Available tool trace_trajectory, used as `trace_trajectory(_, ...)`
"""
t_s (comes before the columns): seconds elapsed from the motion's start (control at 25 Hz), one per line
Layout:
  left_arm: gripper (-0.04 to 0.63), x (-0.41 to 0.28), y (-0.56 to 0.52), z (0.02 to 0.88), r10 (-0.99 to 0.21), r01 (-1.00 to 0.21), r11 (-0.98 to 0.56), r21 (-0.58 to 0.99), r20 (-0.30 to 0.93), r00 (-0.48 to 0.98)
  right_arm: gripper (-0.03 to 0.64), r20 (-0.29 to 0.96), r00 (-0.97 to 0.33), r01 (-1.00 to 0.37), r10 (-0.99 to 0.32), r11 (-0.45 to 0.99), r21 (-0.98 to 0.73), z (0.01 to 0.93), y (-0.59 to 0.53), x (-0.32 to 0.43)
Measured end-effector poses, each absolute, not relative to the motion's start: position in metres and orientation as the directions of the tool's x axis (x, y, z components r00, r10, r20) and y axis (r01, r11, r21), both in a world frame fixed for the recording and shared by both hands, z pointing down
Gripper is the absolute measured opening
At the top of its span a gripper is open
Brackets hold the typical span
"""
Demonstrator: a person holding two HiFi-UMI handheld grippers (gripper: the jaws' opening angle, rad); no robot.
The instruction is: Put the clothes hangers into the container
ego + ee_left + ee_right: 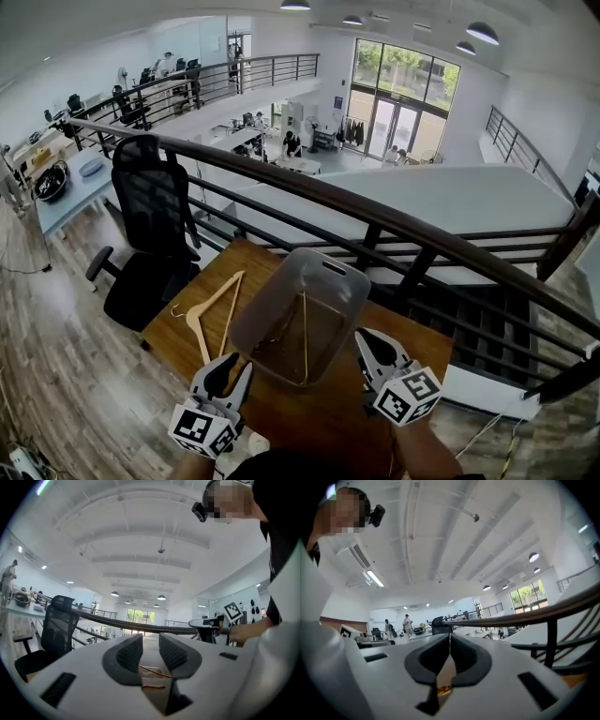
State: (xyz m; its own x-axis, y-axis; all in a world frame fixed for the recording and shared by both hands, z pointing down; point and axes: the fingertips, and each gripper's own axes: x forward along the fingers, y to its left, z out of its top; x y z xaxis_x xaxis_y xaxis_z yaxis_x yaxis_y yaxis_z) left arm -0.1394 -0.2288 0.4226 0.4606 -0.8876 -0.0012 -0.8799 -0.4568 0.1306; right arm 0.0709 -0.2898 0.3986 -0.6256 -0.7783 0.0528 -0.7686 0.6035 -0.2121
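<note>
A clear plastic container [323, 281] stands on the wooden table [319, 422], tilted toward me, with a wooden hanger [304, 339] inside it. A second wooden hanger [214, 314] lies flat on the table just left of the container. My left gripper [232, 367] hovers near that hanger's lower end; in the left gripper view its jaws [151, 644] stand a little apart with nothing between them. My right gripper [371, 341] sits at the container's near right corner. Its jaws [450, 641] are closed together, empty, and point up off the table.
A black office chair [150, 225] stands on the floor left of the table. A dark railing [375, 220] runs behind the table's far edge, with a drop to a lower floor beyond. The person's other hand and gripper [220, 623] show in the left gripper view.
</note>
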Motion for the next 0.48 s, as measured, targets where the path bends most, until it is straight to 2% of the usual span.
trace_trajectory(0.16, 0.061, -0.135, -0.224, 0.423, -0.886, -0.875, -0.457, 0.156, 0.002, 0.463, -0.005, 0.005, -0.57, -0.815, -0.821, 0.565, -0.127, 0.405, -0.267, 0.09)
trace_trajectory(0.48, 0.048, -0.132, -0.22, 0.432, -0.885, -0.872, -0.456, 0.175, 0.008, 0.465, -0.005, -0.001, -0.541, -0.827, -0.841, 0.531, -0.186, 0.419, -0.253, 0.102)
